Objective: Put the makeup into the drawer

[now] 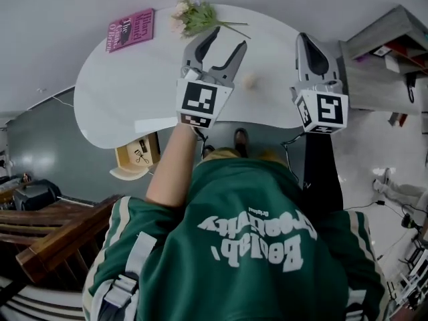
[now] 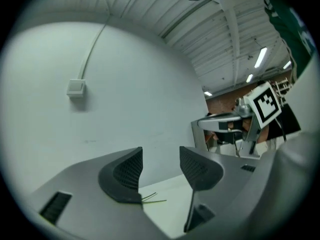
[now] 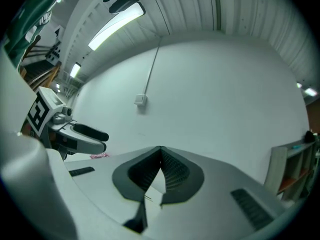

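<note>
Left gripper (image 2: 161, 158): hovering over the white surface (image 1: 127, 92), its fingers standing well apart with nothing between them.
Right gripper (image 3: 160, 153): hovering beside it, its fingers meeting at the tips and gripping nothing.
Makeup (image 1: 251, 80): a small pale round piece, lying on the surface between the two grippers and touching neither.
Drawer (image 1: 124, 158): standing open below the surface's near left edge, with a small dark item lying inside.
Flowers (image 1: 194, 15): lying at the far edge.
Pink book (image 1: 130, 29): lying far left.

The table (image 1: 120, 92) is white, the book (image 1: 131, 29) pink
</note>
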Demonstrator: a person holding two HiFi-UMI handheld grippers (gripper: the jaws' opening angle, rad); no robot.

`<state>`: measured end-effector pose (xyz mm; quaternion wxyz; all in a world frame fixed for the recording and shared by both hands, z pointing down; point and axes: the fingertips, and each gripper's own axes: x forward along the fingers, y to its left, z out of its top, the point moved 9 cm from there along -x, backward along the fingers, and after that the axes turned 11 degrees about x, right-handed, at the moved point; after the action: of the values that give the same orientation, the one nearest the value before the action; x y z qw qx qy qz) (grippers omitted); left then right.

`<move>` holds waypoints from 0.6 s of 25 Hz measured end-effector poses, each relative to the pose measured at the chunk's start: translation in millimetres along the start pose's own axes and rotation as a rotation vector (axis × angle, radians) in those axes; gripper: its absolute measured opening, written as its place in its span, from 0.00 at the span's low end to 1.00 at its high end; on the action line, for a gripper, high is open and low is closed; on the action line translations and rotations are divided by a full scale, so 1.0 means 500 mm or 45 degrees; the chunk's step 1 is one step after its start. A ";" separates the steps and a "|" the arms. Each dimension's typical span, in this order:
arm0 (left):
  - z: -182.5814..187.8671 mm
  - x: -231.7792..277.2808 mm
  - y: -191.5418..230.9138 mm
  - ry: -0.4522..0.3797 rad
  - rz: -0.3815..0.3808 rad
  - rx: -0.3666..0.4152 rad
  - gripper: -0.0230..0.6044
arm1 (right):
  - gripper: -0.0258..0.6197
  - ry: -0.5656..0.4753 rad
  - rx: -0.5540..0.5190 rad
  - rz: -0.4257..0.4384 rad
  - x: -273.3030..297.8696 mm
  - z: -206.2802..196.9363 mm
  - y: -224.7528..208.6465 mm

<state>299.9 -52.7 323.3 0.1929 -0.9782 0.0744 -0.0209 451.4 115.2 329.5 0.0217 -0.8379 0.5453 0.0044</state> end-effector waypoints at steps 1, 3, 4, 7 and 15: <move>-0.004 0.009 -0.017 0.017 -0.036 0.045 0.44 | 0.05 0.003 0.002 -0.008 -0.004 -0.001 -0.005; -0.031 0.030 -0.049 0.082 -0.124 0.065 0.44 | 0.05 0.009 0.006 -0.019 -0.008 -0.003 -0.011; -0.053 0.040 -0.064 0.127 -0.170 0.025 0.44 | 0.05 0.013 0.007 -0.022 -0.009 -0.004 -0.013; -0.129 0.061 -0.103 0.291 -0.286 -0.104 0.44 | 0.05 0.026 0.005 -0.026 -0.014 -0.016 -0.020; -0.305 0.091 -0.198 0.631 -0.458 -0.211 0.48 | 0.05 0.062 0.015 -0.093 -0.037 -0.039 -0.058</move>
<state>348.0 -26.3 502.6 0.0818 -0.9532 -0.0537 -0.2861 470.2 143.2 350.3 0.0134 -0.8570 0.5147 -0.0199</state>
